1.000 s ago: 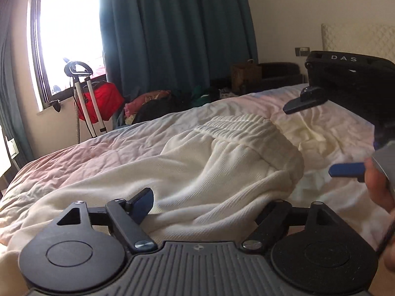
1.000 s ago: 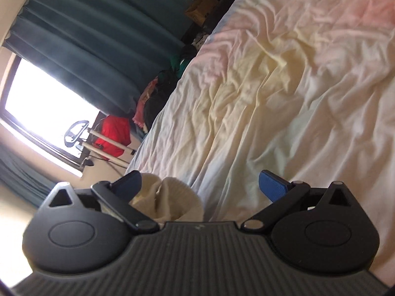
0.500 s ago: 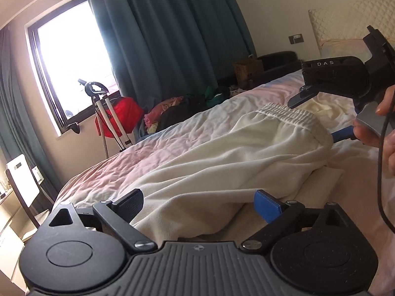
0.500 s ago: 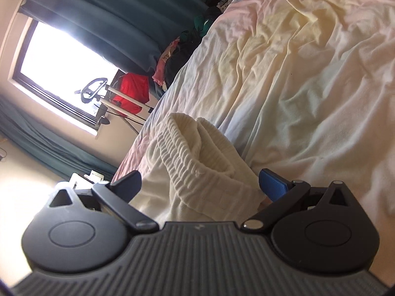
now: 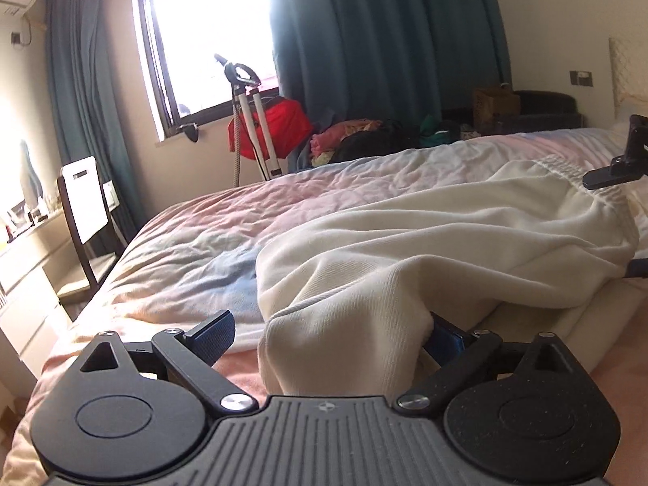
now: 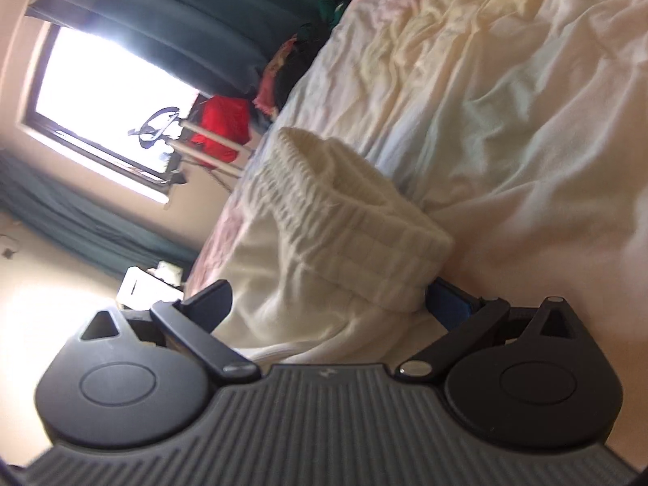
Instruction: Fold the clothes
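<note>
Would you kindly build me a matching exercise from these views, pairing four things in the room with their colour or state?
Things:
1. trousers
2. curtain
3. bag
4. left gripper

Descriptions:
A. red, under the window
B. jaws wide, fabric between them
C. cream, lying on the bed
D. dark teal, hanging

Pairs: 1-C, 2-D, 3-A, 4-B

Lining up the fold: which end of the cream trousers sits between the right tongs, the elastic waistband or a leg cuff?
The ribbed elastic waistband lies between the open right tongs; the smooth hemmed leg end is at the left tongs.
</note>
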Motion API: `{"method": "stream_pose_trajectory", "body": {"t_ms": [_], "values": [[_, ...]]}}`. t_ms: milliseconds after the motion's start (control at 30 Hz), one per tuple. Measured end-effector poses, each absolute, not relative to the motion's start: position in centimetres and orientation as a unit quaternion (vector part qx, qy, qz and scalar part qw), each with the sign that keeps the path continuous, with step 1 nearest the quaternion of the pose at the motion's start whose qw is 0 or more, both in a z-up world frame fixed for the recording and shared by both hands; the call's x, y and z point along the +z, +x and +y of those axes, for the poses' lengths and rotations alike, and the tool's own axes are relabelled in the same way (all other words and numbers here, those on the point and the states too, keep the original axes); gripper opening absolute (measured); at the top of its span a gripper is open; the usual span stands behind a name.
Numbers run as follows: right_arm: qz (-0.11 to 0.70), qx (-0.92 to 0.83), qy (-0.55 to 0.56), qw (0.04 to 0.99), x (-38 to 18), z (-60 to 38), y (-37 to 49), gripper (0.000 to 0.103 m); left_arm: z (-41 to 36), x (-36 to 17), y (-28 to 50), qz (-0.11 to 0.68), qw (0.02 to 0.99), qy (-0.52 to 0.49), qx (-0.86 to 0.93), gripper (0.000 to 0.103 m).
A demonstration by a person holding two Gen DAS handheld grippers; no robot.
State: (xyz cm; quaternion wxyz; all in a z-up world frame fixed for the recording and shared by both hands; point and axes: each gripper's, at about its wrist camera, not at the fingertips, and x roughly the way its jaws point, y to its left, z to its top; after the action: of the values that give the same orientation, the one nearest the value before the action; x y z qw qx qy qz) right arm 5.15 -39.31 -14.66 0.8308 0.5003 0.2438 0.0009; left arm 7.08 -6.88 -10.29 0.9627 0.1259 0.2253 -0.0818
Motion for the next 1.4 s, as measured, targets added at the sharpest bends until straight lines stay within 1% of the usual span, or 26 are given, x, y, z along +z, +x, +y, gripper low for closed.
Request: {"method": "stream_pose_trajectory", "body": {"t_ms": [133, 333, 367, 400, 433, 500, 567, 633, 800, 967, 1033, 1100, 1133, 1233, 1400], "values": [[0.272, -0.011, 0.477, 0.836, -15.0, -38.5, 6.3, 0.103, -6.3, -10.0, 7.1, 0.229, 0.964, 0.115, -0.078, 0.099], [0.294, -0.029, 0.418, 0.859, -14.4, -37.2, 6.9, 0.103, -6.9, -10.2, 6.5, 0.213, 0.964, 0.143, -0.069, 0.099], [0.295, -0.033, 0.404, 0.865, -14.1, -36.9, 6.7, 0.094, -6.9, -10.2, 6.5, 0.212, 0.964, 0.143, -0.068, 0.099], [0.295, -0.037, 0.390, 0.871, -13.8, -36.7, 6.6, 0.074, -6.8, -10.2, 6.5, 0.213, 0.964, 0.141, -0.069, 0.099], [0.294, -0.046, 0.381, 0.875, -13.6, -36.7, 6.3, 0.067, -6.8, -10.2, 6.4, 0.213, 0.965, 0.138, -0.070, 0.099], [0.275, -0.046, 0.392, 0.876, -13.2, -37.4, 5.7, 0.047, -6.6, -10.1, 6.4, 0.216, 0.965, 0.129, -0.077, 0.098], [0.254, -0.042, 0.402, 0.879, -12.7, -37.8, 5.3, 0.043, -6.3, -9.9, 6.4, 0.221, 0.964, 0.113, -0.091, 0.098], [0.229, -0.040, 0.388, 0.892, -11.6, -37.7, 4.8, 0.039, -6.1, -9.7, 6.3, 0.218, 0.965, 0.105, -0.097, 0.098], [0.159, -0.015, 0.384, 0.909, -9.5, -37.6, 4.0, 0.036, -6.3, -9.7, 5.9, 0.210, 0.967, 0.116, -0.089, 0.099], [0.099, 0.006, 0.401, 0.911, -8.5, -38.1, 3.4, 0.036, -7.2, -10.7, 5.6, 0.228, 0.962, 0.116, -0.099, 0.100], [0.079, 0.017, 0.405, 0.911, -8.2, -38.2, 3.2, 0.036, -8.3, -11.4, 5.1, 0.224, 0.959, 0.144, -0.101, 0.100], [0.062, 0.030, 0.399, 0.915, -7.7, -38.0, 3.0, 0.036, -9.6, -11.9, 4.3, 0.202, 0.957, 0.190, -0.089, 0.100], [0.055, 0.034, 0.394, 0.917, -7.4, -37.9, 2.9, 0.036, -10.0, -12.1, 4.0, 0.193, 0.956, 0.207, -0.083, 0.100], [0.049, 0.038, 0.394, 0.917, -7.2, -37.9, 2.6, 0.036, -10.3, -12.0, 3.7, 0.173, 0.959, 0.215, -0.064, 0.100], [0.060, 0.027, 0.412, 0.909, -7.9, -38.4, 2.7, 0.036, -8.8, -10.8, 3.9, 0.164, 0.972, 0.165, -0.029, 0.101]]}}
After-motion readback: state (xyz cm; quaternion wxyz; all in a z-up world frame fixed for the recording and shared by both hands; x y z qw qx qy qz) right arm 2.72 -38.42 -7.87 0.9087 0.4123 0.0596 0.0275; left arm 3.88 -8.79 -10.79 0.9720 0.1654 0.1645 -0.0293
